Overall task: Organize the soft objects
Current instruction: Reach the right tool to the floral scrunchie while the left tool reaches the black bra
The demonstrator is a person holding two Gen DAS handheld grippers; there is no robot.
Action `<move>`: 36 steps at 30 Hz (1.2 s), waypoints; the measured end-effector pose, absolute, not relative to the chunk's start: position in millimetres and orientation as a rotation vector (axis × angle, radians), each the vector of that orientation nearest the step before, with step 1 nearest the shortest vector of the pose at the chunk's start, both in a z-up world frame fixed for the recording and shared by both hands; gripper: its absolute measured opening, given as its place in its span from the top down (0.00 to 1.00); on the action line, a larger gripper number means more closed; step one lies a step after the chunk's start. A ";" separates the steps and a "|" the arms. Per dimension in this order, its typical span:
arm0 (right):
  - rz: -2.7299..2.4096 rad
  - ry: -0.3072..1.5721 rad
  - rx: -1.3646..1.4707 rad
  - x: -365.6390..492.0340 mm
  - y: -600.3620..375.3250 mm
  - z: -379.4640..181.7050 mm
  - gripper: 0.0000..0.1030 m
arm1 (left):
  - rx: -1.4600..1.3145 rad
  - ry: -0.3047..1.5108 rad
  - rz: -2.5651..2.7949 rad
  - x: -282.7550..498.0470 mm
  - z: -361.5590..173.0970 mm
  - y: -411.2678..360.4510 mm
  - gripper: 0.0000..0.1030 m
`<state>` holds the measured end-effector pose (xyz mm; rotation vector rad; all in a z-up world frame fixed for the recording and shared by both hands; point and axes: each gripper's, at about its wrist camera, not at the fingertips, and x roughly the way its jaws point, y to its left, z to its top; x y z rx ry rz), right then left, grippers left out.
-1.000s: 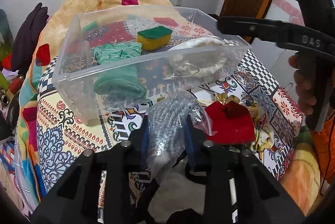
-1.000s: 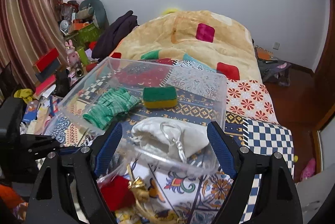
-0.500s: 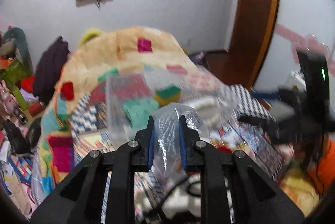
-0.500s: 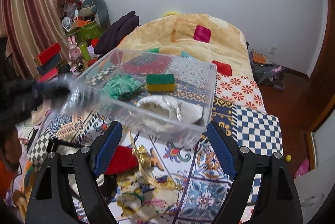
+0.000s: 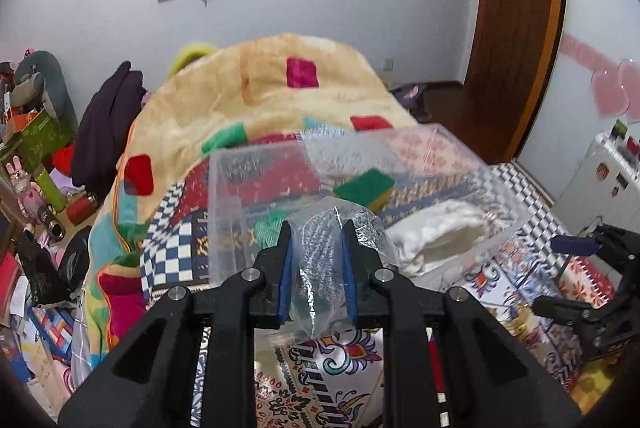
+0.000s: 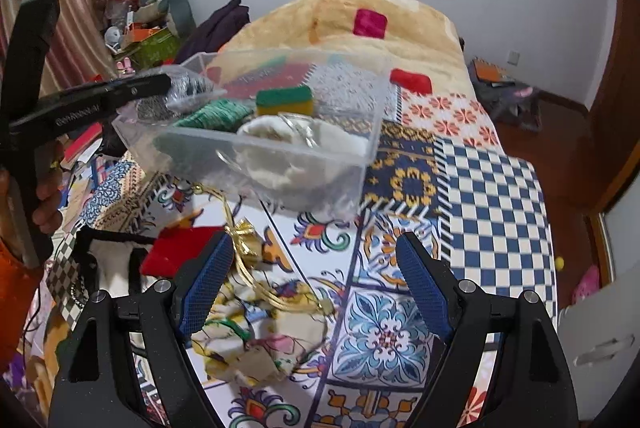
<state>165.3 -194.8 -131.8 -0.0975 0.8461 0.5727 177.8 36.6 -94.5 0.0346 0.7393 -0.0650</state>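
My left gripper (image 5: 316,260) is shut on a steel scourer in a clear plastic bag (image 5: 320,260) and holds it above the near left corner of the clear plastic box (image 5: 224,228). The box (image 6: 256,155) holds a green and yellow sponge (image 6: 285,100), a green knitted cloth (image 6: 216,113) and a white pouch (image 6: 296,143). In the right wrist view the left gripper (image 6: 160,87) and scourer (image 6: 176,95) hang at the box's left rim. My right gripper (image 6: 316,280) is open and empty over the bed, near a red pouch (image 6: 176,252) with gold ribbon (image 6: 248,240).
The box sits on a patterned quilt (image 6: 480,179) on a bed with an orange blanket (image 6: 360,11) behind. A crumpled floral cloth (image 6: 256,340) lies near my right gripper. Clutter lines the floor at left (image 5: 36,163). A door (image 5: 516,27) is at right.
My left gripper lifted the bagged scourer off the bed and carried it up to the box's left rim. My right gripper pulled back from the box and now looks down at the quilt.
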 end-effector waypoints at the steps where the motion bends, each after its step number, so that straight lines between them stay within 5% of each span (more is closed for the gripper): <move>1: 0.574 0.855 -0.093 164.7 -195.5 -133.5 0.21 | 0.034 0.747 -0.065 177.5 -97.2 36.8 0.77; 4: 0.581 0.870 -0.098 159.4 -195.4 -137.2 0.21 | 0.012 0.749 -0.077 173.1 -97.6 39.4 0.68; 8: 0.596 0.884 -0.128 148.5 -192.0 -142.4 0.21 | 0.005 0.703 -0.081 152.1 -84.9 40.4 0.39; 16: 0.621 0.903 -0.136 124.0 -191.0 -148.7 0.21 | 0.027 0.720 -0.108 93.1 -86.6 35.5 0.19; 23: 0.635 0.949 -0.128 112.9 -190.2 -160.5 0.23 | -0.007 0.836 -0.120 59.8 -122.9 39.3 0.19; 28: 0.641 0.966 -0.143 113.7 -184.8 -165.4 0.39 | -0.042 0.893 -0.126 50.9 -144.9 41.3 0.20; 32: 0.627 0.960 -0.164 113.4 -181.5 -166.8 0.49 | -0.078 0.913 -0.159 52.2 -152.6 40.0 0.44; 35: 0.632 0.976 -0.152 113.2 -182.5 -166.4 0.72 | -0.110 0.929 -0.188 55.9 -155.7 39.5 0.67; 36: 0.629 0.977 -0.145 114.3 -184.0 -166.3 0.79 | -0.114 0.927 -0.187 56.4 -155.5 39.3 0.68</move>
